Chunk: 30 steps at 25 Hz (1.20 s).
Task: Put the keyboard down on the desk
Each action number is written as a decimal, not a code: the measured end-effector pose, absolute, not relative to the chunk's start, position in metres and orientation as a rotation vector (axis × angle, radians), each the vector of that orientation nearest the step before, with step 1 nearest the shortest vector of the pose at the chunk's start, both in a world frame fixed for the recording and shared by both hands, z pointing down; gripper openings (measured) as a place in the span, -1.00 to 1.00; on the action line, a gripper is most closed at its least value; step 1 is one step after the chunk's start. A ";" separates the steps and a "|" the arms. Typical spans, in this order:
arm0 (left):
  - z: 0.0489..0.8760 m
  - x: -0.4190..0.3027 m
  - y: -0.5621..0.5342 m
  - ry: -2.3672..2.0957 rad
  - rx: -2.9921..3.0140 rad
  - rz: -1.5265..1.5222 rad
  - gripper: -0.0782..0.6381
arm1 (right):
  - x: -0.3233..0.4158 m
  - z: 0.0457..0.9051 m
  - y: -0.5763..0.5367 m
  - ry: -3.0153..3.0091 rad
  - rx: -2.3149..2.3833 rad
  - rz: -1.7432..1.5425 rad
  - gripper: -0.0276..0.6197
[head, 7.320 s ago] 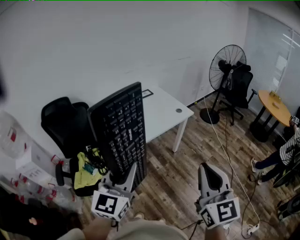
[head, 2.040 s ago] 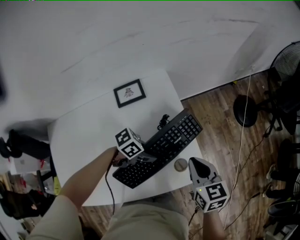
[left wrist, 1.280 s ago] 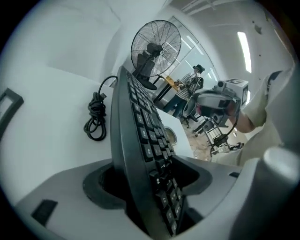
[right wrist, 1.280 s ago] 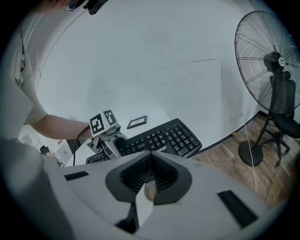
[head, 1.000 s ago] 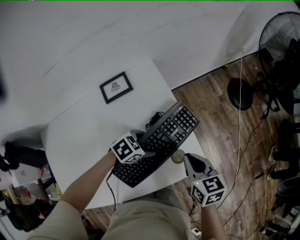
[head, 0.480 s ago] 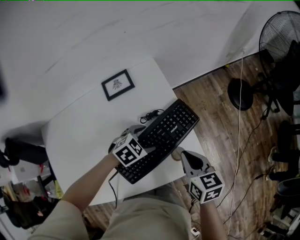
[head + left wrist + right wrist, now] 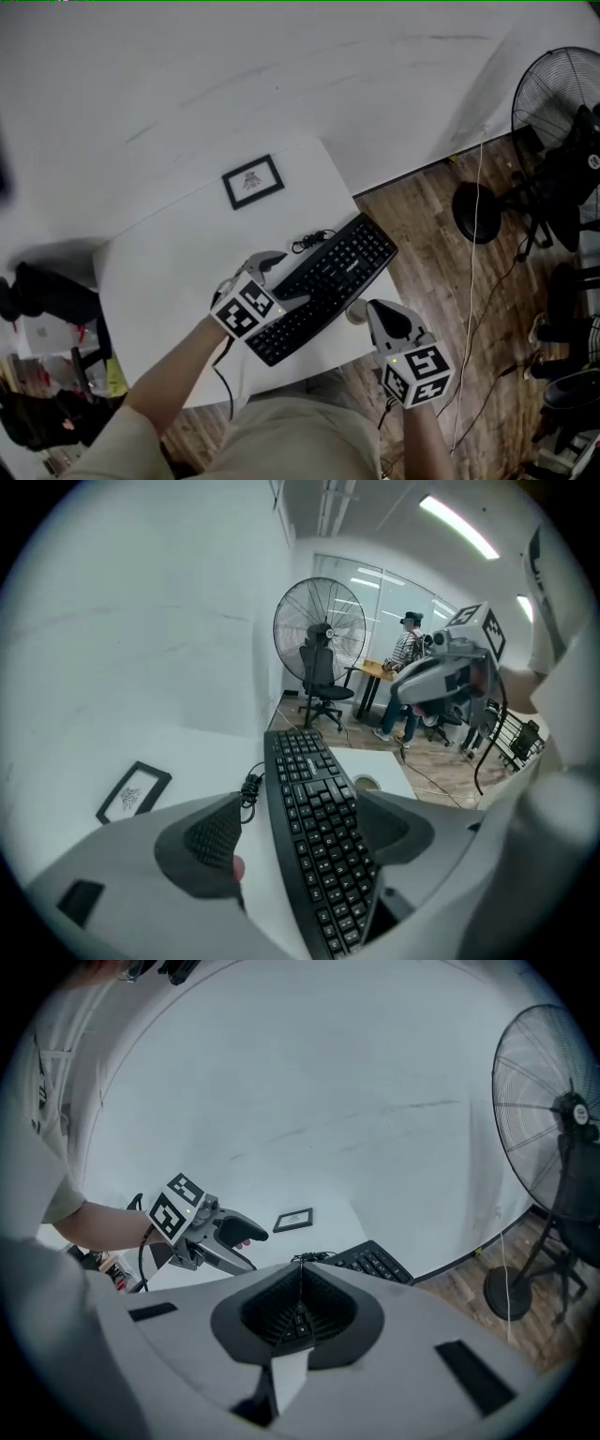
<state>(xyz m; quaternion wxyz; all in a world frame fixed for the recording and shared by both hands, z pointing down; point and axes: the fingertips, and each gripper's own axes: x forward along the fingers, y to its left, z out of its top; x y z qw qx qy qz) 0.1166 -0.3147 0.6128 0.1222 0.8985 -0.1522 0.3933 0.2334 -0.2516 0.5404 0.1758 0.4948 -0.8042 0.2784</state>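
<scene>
Item: black full-size plastic keyboard (image 7: 330,284) flat on white rectangular desk (image 7: 178,253), at its front right edge | Left gripper (image 7: 281,281): jaws spread, straddling it, not pinching | Right gripper (image 7: 382,317): jaws pressed together, empty, off desk's front edge | Risk: a jaw snagging during pull-back could drag the keyboard over that edge.

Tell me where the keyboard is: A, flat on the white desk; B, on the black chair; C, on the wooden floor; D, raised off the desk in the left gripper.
A: the keyboard lies flat on the desk, the left gripper open around it.
</scene>
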 end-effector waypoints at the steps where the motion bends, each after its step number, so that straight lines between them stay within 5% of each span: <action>1: 0.601 0.115 -0.314 -0.459 2.640 1.120 0.33 | 0.231 0.531 -0.252 -2.286 1.401 0.764 -0.83; 13: 0.497 0.079 -0.296 -0.619 2.727 0.848 0.26 | 0.215 0.396 -0.253 -2.417 1.611 0.404 -0.83; 30: 0.334 0.034 -0.272 -0.863 2.894 0.404 -0.41 | 0.186 0.247 -0.230 -2.548 1.647 0.074 -0.83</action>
